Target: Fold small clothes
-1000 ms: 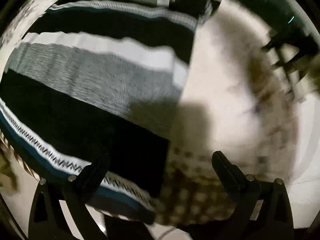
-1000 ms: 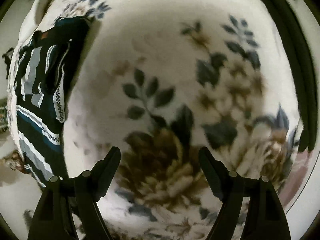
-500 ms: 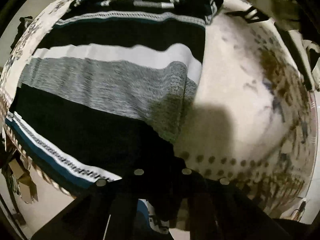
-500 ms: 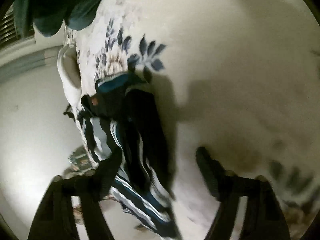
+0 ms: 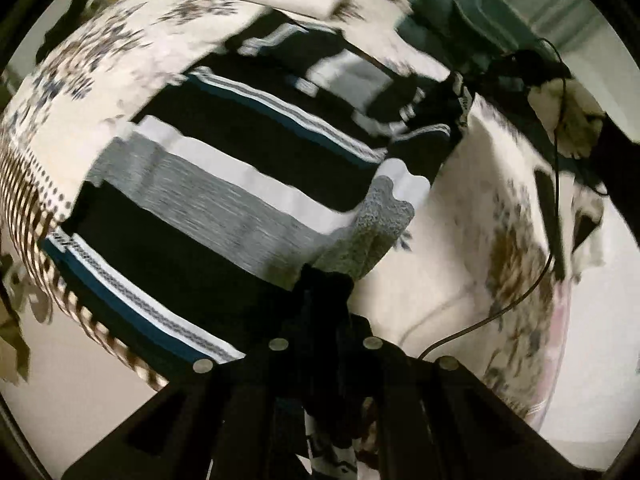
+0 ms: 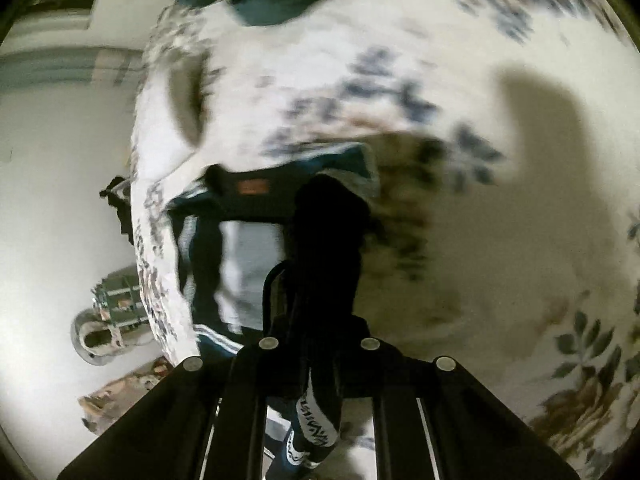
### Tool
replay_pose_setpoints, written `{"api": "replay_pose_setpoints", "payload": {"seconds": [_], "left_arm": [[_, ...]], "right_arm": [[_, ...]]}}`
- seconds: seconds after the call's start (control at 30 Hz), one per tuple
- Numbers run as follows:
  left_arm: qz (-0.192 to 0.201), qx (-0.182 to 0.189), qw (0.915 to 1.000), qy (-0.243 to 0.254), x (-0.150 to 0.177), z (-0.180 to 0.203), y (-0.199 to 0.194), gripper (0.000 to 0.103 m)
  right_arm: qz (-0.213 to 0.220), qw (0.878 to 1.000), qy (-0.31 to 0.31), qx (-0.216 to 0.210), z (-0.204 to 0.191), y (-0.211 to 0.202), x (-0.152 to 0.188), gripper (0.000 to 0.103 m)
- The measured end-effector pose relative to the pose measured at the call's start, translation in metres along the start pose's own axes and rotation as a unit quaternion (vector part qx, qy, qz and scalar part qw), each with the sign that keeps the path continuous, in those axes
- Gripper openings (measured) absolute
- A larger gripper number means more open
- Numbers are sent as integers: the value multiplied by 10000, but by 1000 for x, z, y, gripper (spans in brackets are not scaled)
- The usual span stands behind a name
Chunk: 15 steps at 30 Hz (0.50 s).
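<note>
My left gripper (image 5: 326,312) is clamped on the striped sweater's (image 5: 224,208) edge. My right gripper (image 6: 320,300), jaws just closed, pinches another part above the floral bedspread (image 6: 500,240).

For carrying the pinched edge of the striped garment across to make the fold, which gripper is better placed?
Likely neither alone: the left gripper and the right gripper, whose jaws have just closed, each pinch the striped garment above the floral bedspread. Left sees more.
</note>
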<state>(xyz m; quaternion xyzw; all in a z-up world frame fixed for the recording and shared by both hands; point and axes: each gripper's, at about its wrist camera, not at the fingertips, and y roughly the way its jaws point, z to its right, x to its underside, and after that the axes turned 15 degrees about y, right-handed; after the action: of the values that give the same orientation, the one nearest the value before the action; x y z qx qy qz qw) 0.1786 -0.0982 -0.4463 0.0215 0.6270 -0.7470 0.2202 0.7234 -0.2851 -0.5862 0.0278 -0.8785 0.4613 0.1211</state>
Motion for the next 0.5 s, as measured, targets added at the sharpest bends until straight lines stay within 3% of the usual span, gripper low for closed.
{"api": "replay_pose_setpoints", "payload": {"seconds": [0.2,0.33,0.5], "left_arm": [[62,389,9979,-511,-6,-94,-10,5],[40,604,9948,-822,-6,-162,-4,5],[79,717,9900,-1212,-9,-245,18,5]], "right_arm": [[52,9985,-457,303,-137,58,28,10],[87,9937,-762,817,-222,139,43,9],[212,9845,-970,1447,-287,231,47,9]]}}
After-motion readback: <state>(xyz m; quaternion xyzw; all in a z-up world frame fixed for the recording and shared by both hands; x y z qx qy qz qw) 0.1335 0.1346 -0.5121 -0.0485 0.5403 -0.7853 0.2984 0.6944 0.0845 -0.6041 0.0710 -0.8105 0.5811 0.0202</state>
